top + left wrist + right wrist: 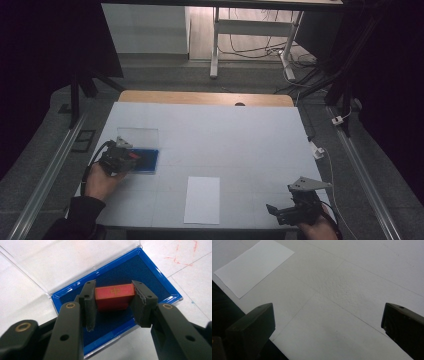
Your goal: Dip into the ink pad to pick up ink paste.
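A red block (113,297) with a gold sign on its top is pinched between the two pads of my left gripper (113,306), just above the dark blue felt of a blue tray (160,282). The tray's clear lid (62,262) lies folded open behind it. In the high view the left gripper (131,157) is over the same blue tray (148,161) at the table's left side, a spot of the red block (133,155) showing at its tip. My right gripper (327,322) hangs open over bare table, and it sits near the front right corner (278,210).
A white sheet of paper (202,199) lies near the front edge, in the middle; it also appears in the right gripper view (253,266). The white table (225,135) ends close behind my right hand. Rails run along both sides of the table.
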`<action>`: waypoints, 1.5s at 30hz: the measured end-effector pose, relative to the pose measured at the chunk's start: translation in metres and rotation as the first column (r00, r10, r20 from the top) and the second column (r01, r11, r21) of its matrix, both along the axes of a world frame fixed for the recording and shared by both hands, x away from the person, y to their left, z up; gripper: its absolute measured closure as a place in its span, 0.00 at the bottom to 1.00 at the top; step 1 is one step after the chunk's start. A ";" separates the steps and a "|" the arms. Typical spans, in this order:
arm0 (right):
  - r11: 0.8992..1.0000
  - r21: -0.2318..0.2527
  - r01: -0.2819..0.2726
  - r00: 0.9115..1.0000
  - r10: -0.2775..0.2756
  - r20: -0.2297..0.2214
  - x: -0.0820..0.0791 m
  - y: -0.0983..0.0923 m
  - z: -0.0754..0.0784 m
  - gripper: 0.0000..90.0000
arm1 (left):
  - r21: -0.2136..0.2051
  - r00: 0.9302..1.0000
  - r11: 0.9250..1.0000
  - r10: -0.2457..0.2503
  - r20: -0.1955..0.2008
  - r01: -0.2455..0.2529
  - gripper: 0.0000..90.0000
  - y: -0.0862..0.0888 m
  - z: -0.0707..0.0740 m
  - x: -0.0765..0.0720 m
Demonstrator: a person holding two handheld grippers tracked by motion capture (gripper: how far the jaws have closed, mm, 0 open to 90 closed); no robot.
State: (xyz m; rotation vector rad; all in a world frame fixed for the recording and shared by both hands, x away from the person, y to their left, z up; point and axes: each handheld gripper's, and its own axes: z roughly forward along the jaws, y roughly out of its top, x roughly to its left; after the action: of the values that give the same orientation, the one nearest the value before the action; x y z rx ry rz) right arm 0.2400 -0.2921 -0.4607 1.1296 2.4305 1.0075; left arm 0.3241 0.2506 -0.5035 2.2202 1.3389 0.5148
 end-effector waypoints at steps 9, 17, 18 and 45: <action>1.000 -0.002 -0.001 1.000 0.001 0.002 0.000 0.000 0.000 0.00 | -0.161 0.999 0.987 0.022 -0.037 -0.028 0.65 0.018 -0.004 0.005; 1.000 -0.004 -0.003 1.000 0.003 0.000 0.000 0.000 0.000 0.00 | -0.029 1.000 1.000 0.011 -0.016 -0.012 0.65 0.003 0.000 0.002; 1.000 -0.004 -0.002 1.000 0.002 -0.001 0.000 0.000 0.000 0.00 | -0.013 1.000 1.000 0.009 -0.016 -0.009 0.65 0.001 0.000 0.002; 1.000 -0.003 -0.006 1.000 0.006 0.001 0.000 0.000 0.000 0.00 | -0.171 0.998 0.984 0.053 -0.034 -0.058 0.64 0.017 0.010 0.004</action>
State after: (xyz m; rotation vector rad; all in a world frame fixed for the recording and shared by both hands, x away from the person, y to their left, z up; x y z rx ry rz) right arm 0.2398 -0.2918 -0.4609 1.1210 2.4361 1.0050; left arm 0.3282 0.2677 -0.4936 2.0634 1.4082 0.3724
